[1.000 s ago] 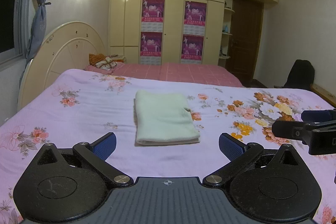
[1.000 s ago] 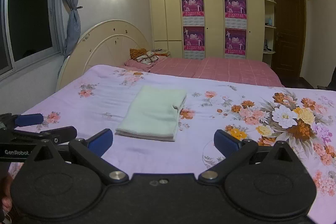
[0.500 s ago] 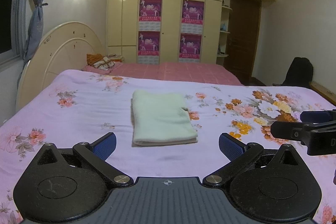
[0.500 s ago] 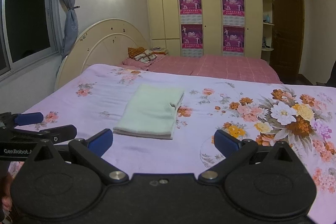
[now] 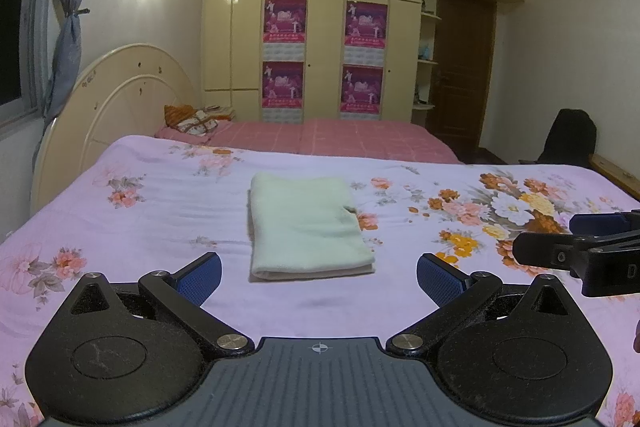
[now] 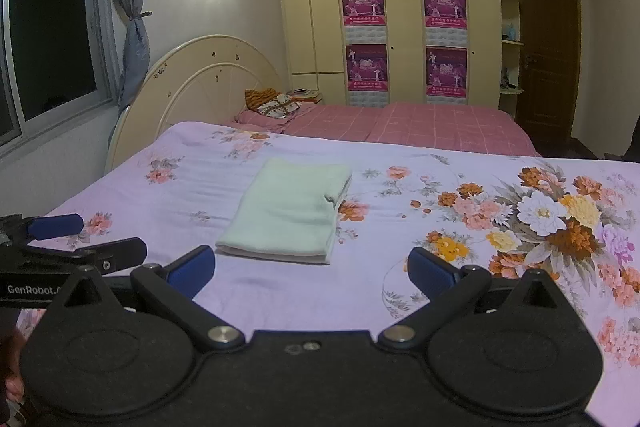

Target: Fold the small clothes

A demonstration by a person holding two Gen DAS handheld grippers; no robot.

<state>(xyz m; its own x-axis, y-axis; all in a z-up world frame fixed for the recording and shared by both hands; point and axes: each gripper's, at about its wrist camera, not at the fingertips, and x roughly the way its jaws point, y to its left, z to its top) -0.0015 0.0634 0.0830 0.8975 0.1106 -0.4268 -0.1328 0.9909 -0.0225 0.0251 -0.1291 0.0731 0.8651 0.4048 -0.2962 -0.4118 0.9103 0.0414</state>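
Observation:
A pale green garment (image 5: 306, 227) lies folded into a flat rectangle on the lilac floral bedspread (image 5: 140, 227); it also shows in the right wrist view (image 6: 286, 213). My left gripper (image 5: 319, 274) is open and empty, held above the bed just short of the garment's near edge. My right gripper (image 6: 310, 269) is open and empty, near the garment's near right corner. Each gripper shows at the side of the other's view: the right one (image 5: 576, 243), the left one (image 6: 64, 239).
A cream round headboard (image 5: 116, 107) stands at the left. A second bed with a pink checked cover (image 5: 340, 139) and pillows (image 5: 196, 119) lies behind. Wardrobes with posters (image 5: 324, 59), a brown door (image 5: 464, 75) and a black chair (image 5: 568, 139) line the far side.
Both grippers have drifted slightly back and up from the folded garment, which sits a touch lower in view. The jaws stay open. The garment has not moved.

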